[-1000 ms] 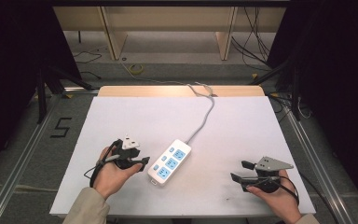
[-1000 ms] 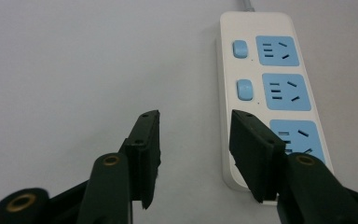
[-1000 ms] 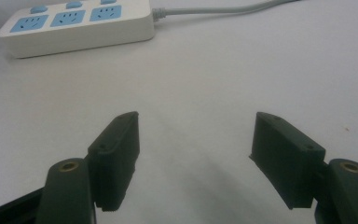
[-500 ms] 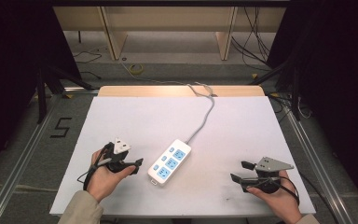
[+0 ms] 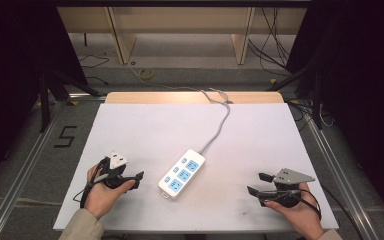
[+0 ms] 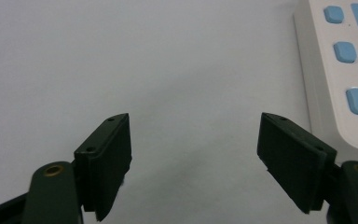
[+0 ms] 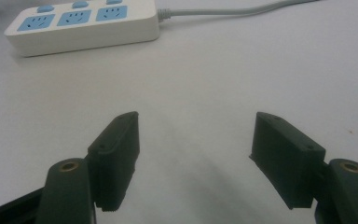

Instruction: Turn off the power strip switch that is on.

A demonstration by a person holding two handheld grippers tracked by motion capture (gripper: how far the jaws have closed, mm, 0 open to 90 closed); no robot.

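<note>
a white power strip (image 5: 182,174) lies on the white table (image 5: 145,130), a little toward the near edge and roughly midway between the left and right edges, set at a slant so one short end points to the near left corner and the other toward the far right. it is a long rounded block with three light blue socket faces in a row down its top and small light blue buttons beside them along one long side. a grey cord (image 5: 219,125) leaves its far short end and runs in a curve to the far edge of the table, where it goes over.

the left gripper (image 5: 136,178) is held in the left hand (image 5: 102,192) near the near left corner, just left of the strip and apart from it, jaws spread wide with nothing between them. the right gripper (image 5: 259,184) sits in the right hand (image 5: 295,212) near the near right corner, well apart from the strip, jaws likewise wide and empty.
</note>
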